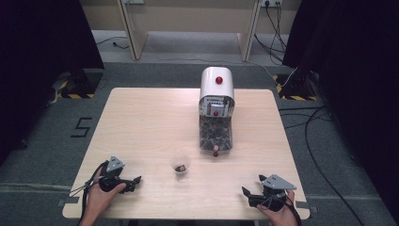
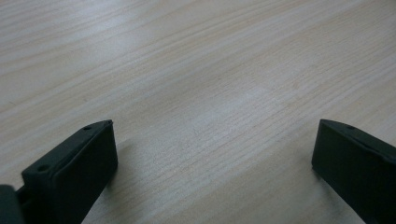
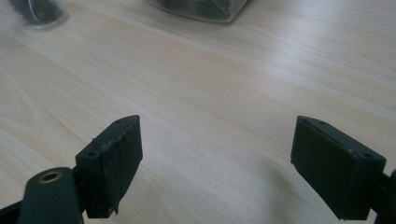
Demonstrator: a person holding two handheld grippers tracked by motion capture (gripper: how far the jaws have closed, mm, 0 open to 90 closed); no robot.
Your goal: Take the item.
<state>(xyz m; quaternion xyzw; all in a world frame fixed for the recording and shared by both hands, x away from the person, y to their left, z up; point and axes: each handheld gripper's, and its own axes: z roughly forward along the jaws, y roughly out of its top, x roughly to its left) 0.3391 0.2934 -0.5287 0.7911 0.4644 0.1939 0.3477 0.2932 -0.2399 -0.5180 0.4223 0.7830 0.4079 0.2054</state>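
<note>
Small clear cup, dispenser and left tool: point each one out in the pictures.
Small clear cup (image 1: 180, 165), high view, on its rim.
Dispenser (image 1: 217, 83), high view, on its white top.
Left tool (image 1: 134, 181), high view, between its fingertips.

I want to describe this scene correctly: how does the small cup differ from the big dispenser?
The cup is small, clear and open-topped; the dispenser is tall with a white domed top. The cup holds little; the dispenser's clear bin looks full. Both stand upright on the table.
</note>
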